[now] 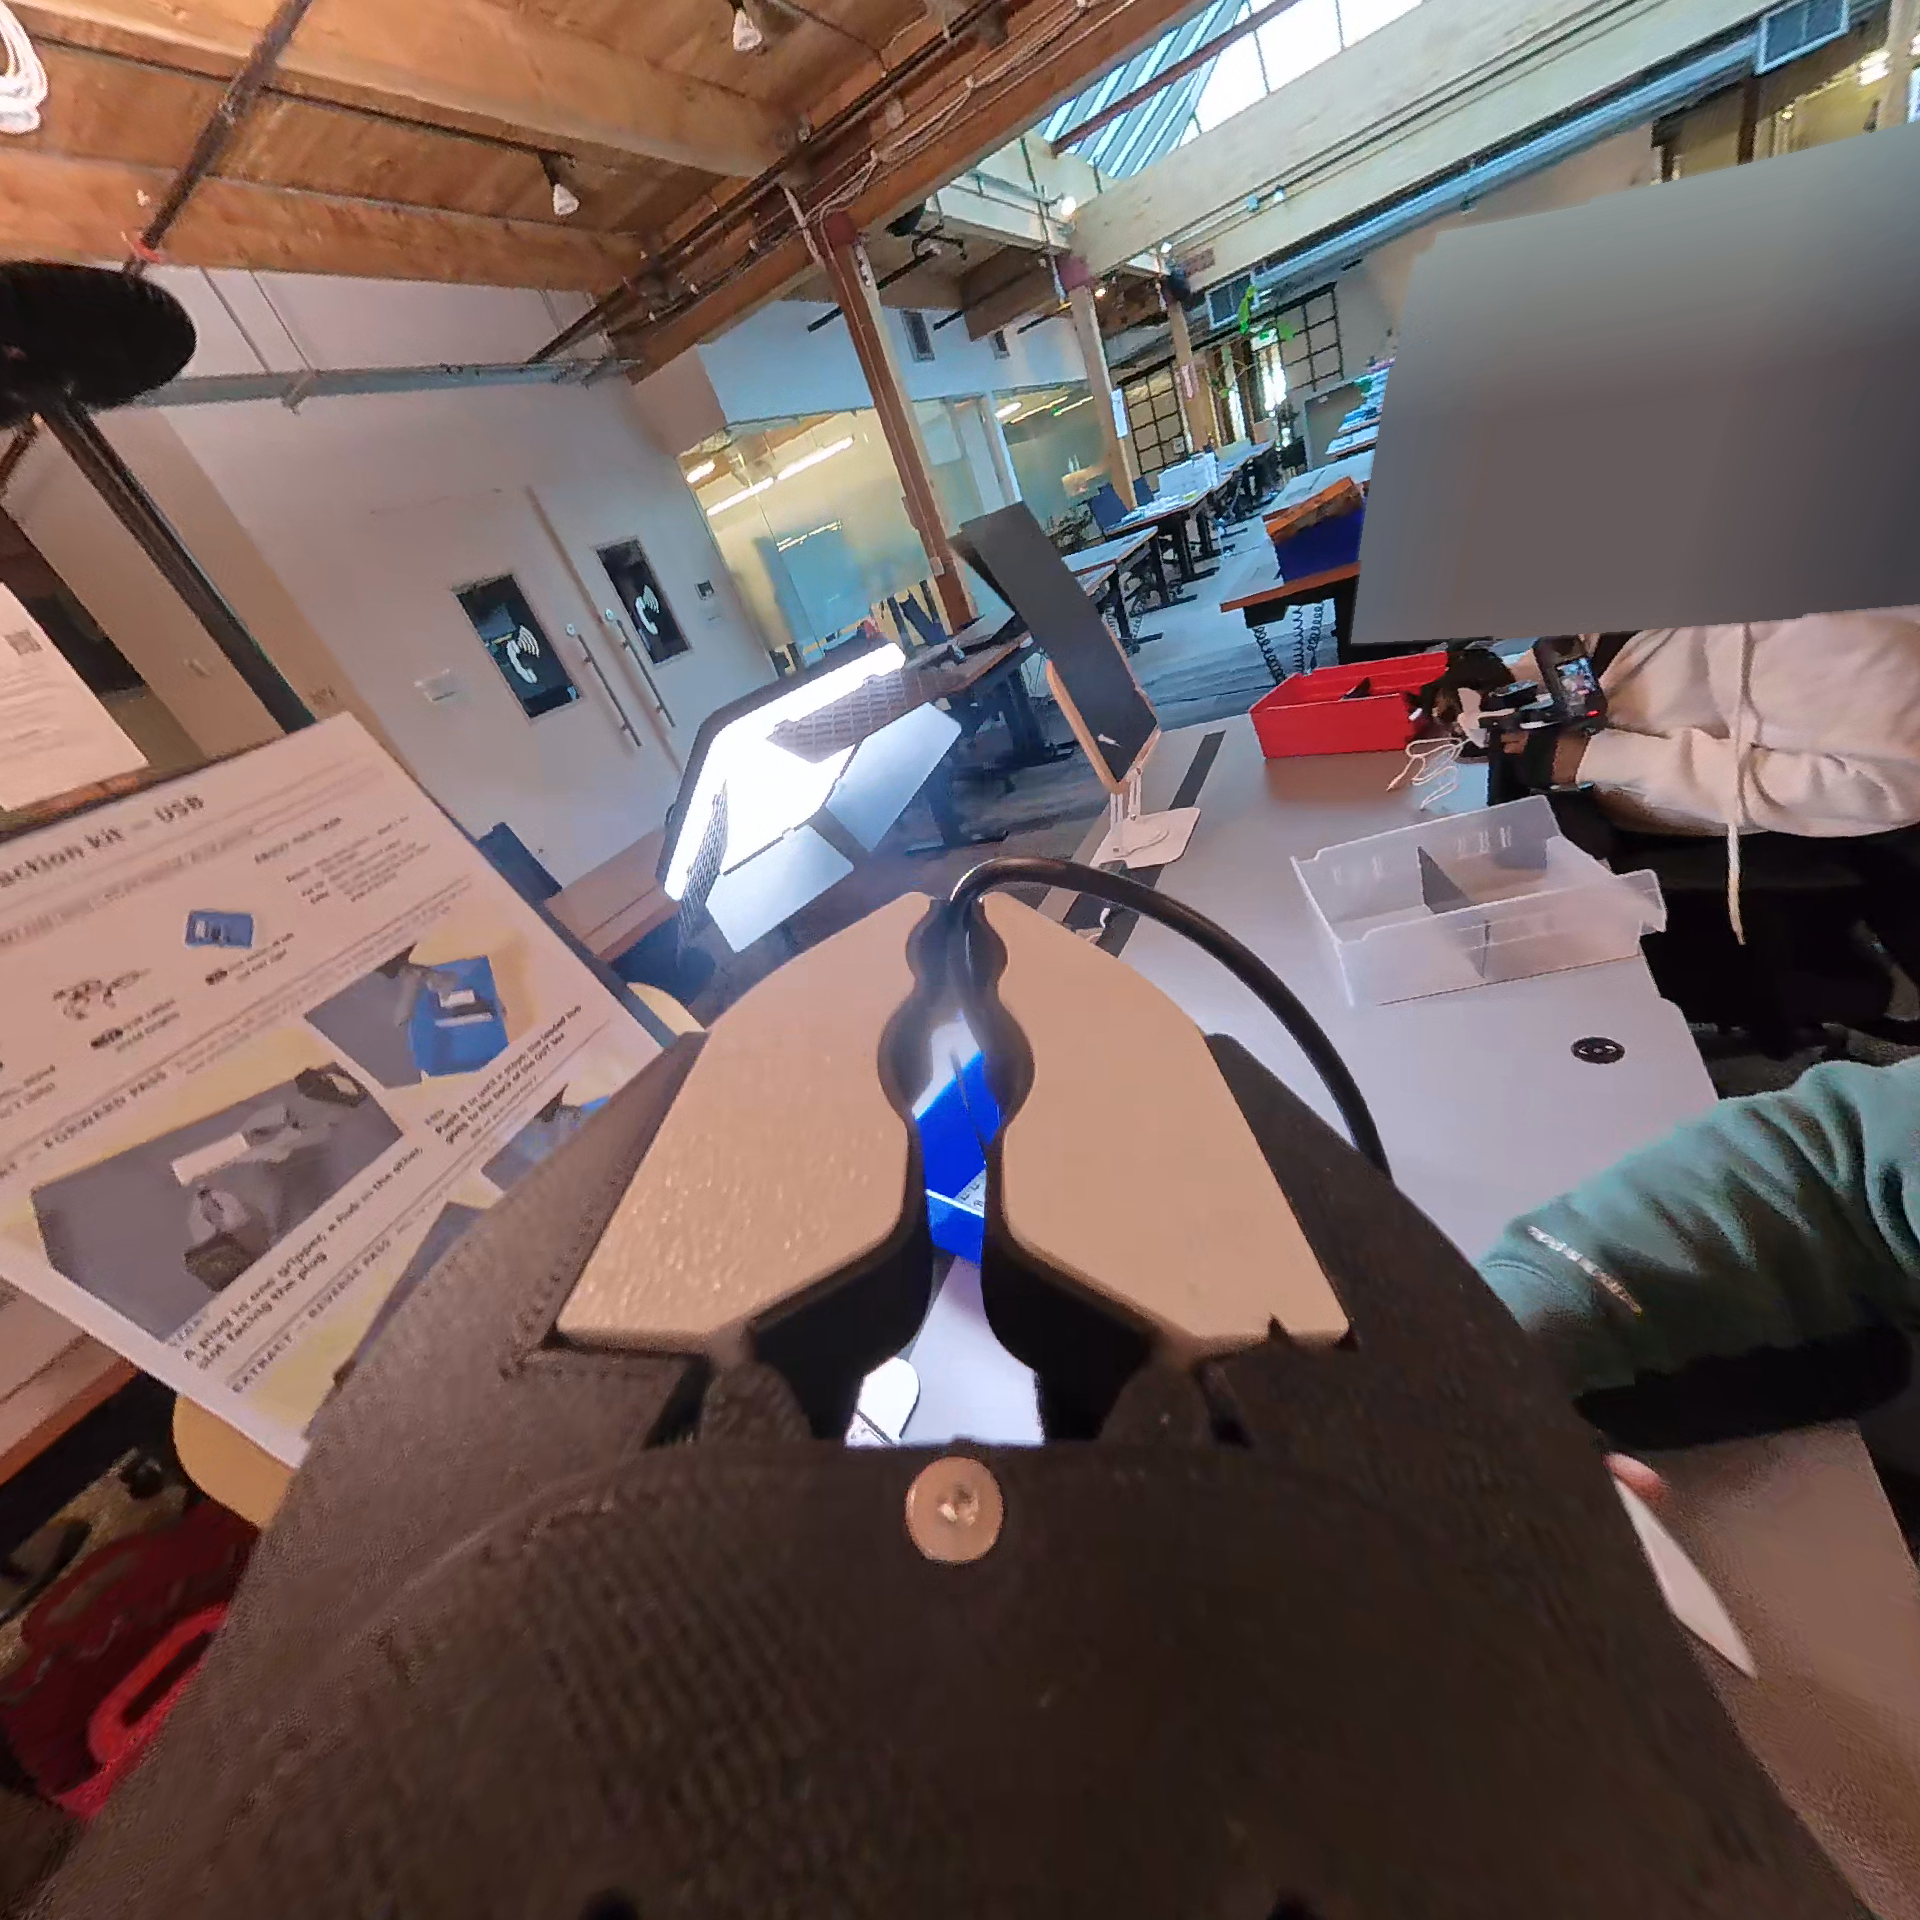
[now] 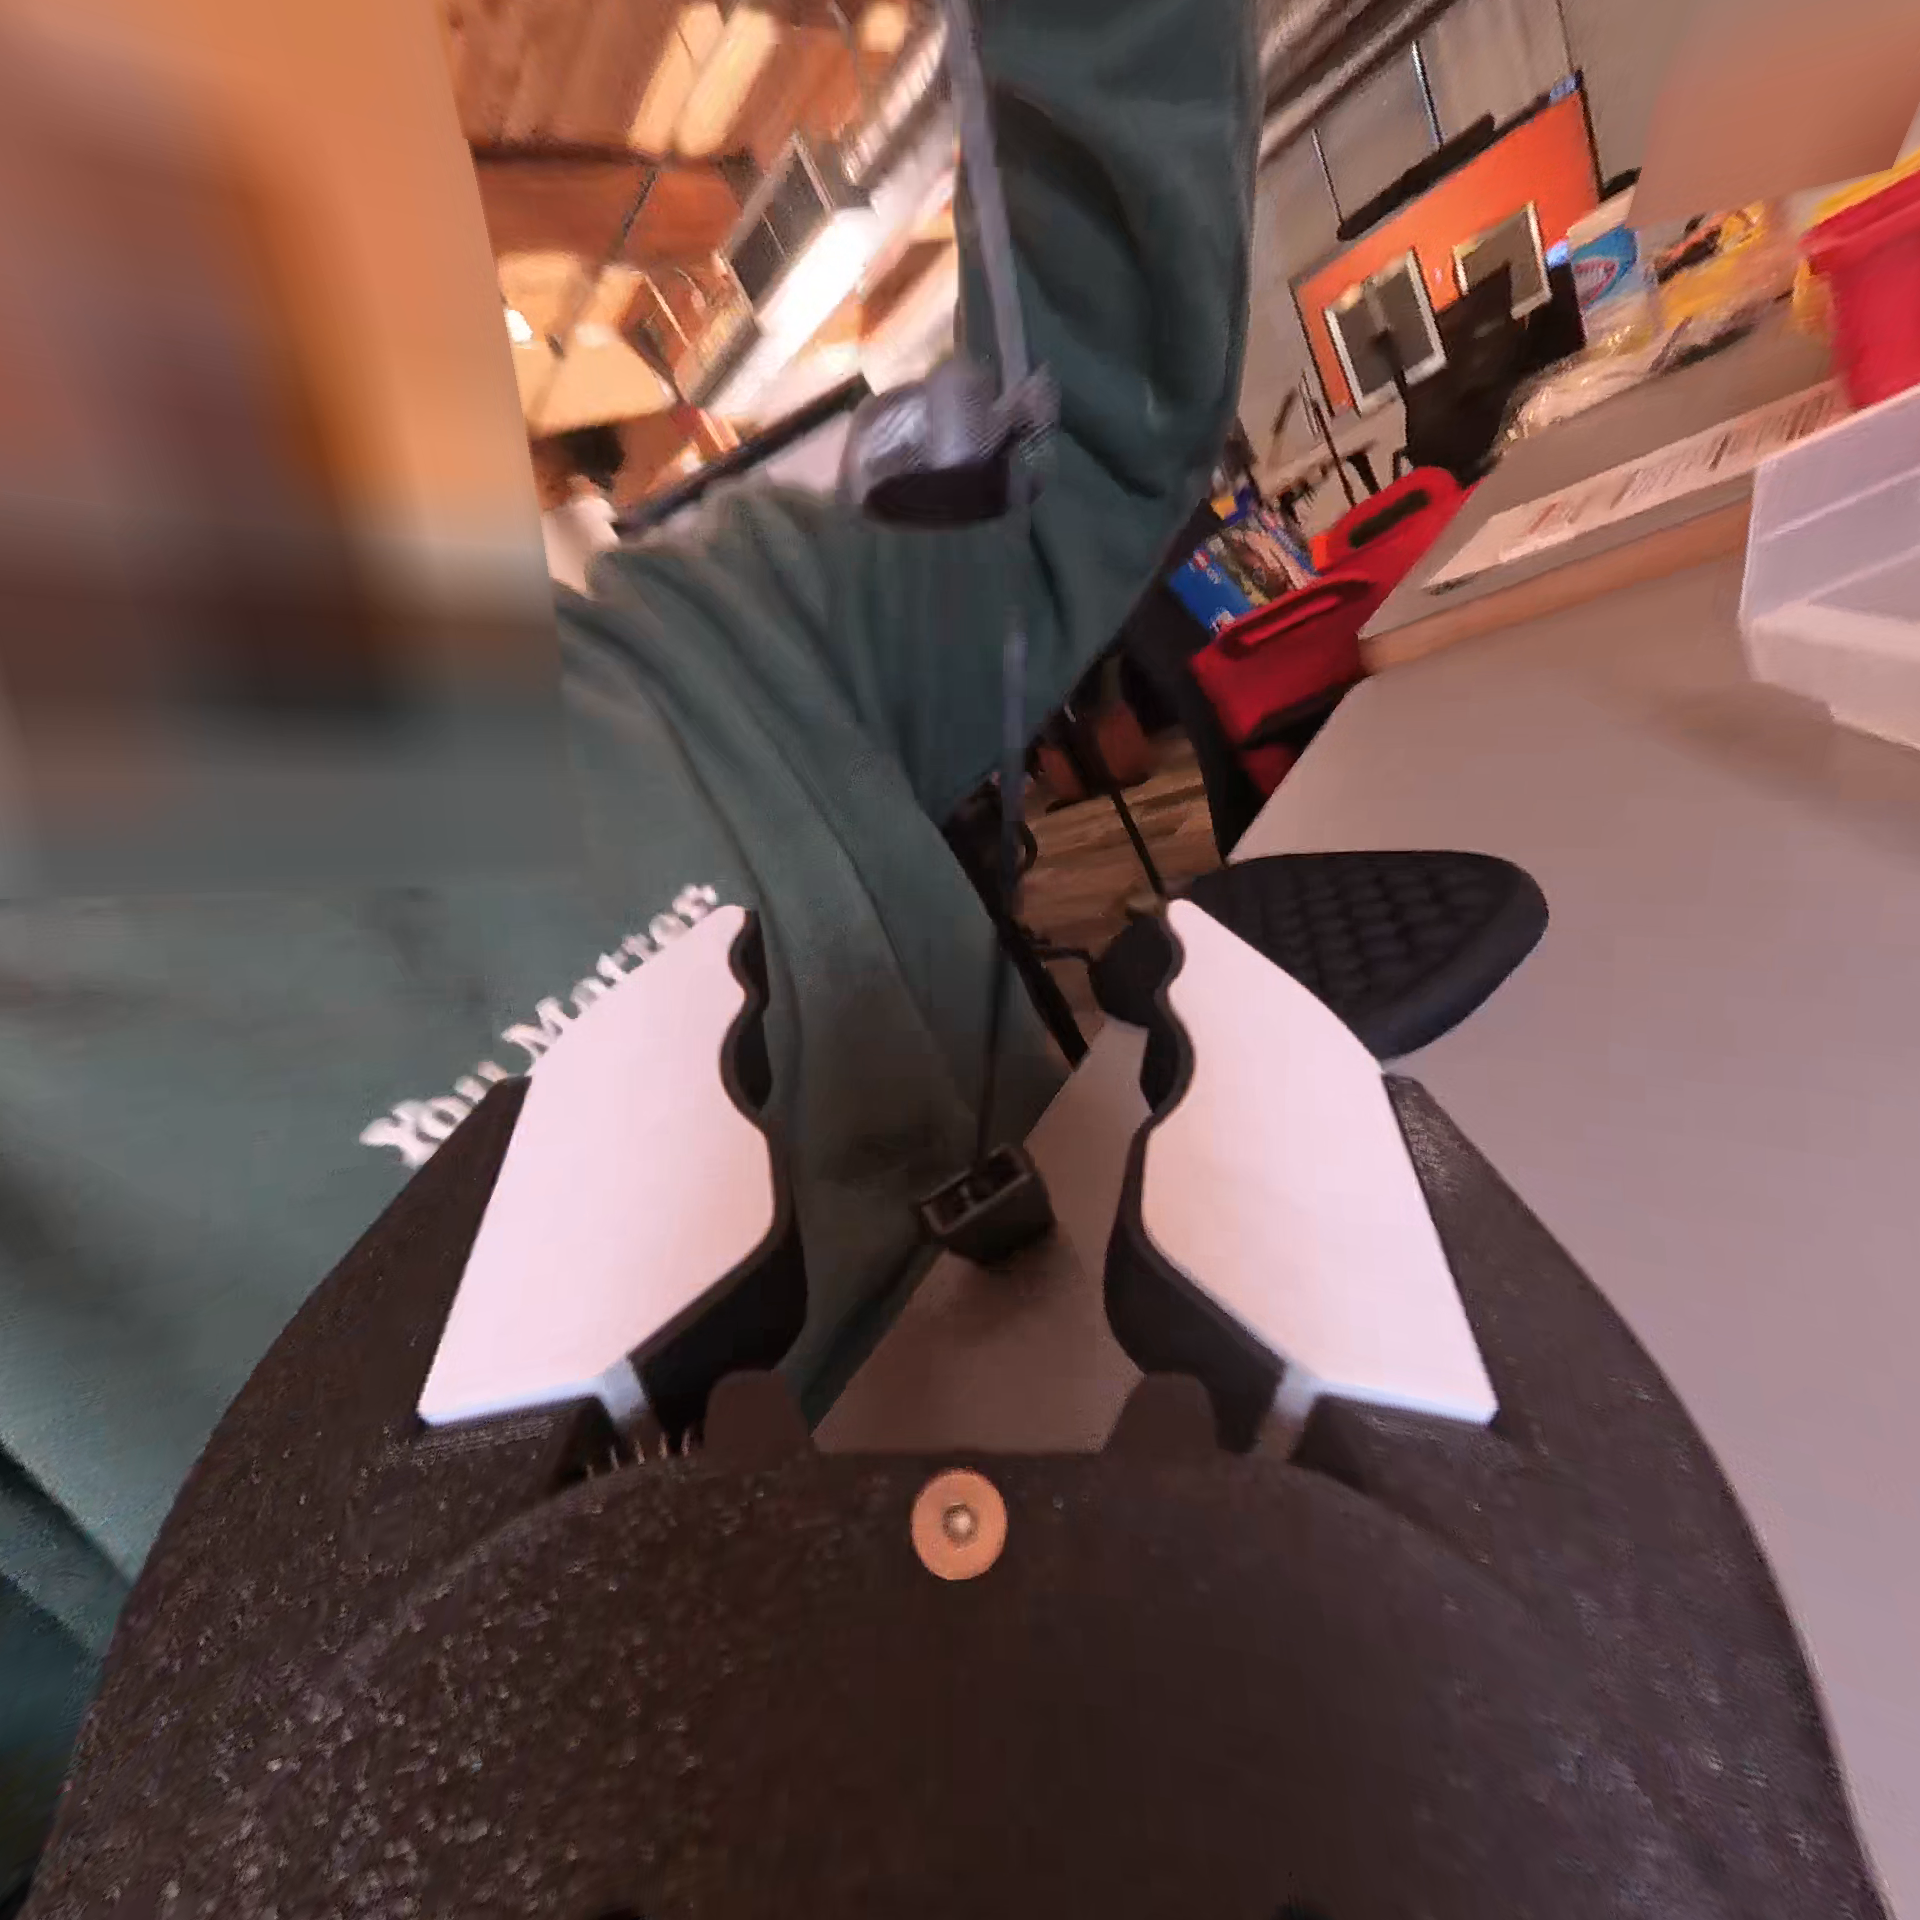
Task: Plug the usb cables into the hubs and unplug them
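Observation:
My left gripper [image 1: 961, 909] is shut on a black USB cable [image 1: 1226, 956]. The cable leaves the fingertips and arcs right and down behind the right finger. Its plug end is hidden. A blue object [image 1: 951, 1153] shows through the gap between the fingers, below them. My right gripper [image 2: 956, 914] is open and holds nothing. Between its fingers a small black plug-like piece [image 2: 987, 1205] hangs on a thin dark cord, touching neither finger, over the grey table's edge [image 2: 1049, 1299]. No hub shows plainly in either view.
A printed instruction sheet [image 1: 260, 1039] leans at the left. A clear plastic tray [image 1: 1475, 914] and a red bin [image 1: 1340, 707] stand on the grey table [image 1: 1558, 1122]. Another person's sleeve [image 1: 1745, 727] is at the far right. A green sleeve [image 1: 1714, 1226] and a black chair seat [image 2: 1371, 945] are close. My hands' fingertips stand some 35 cm from each other.

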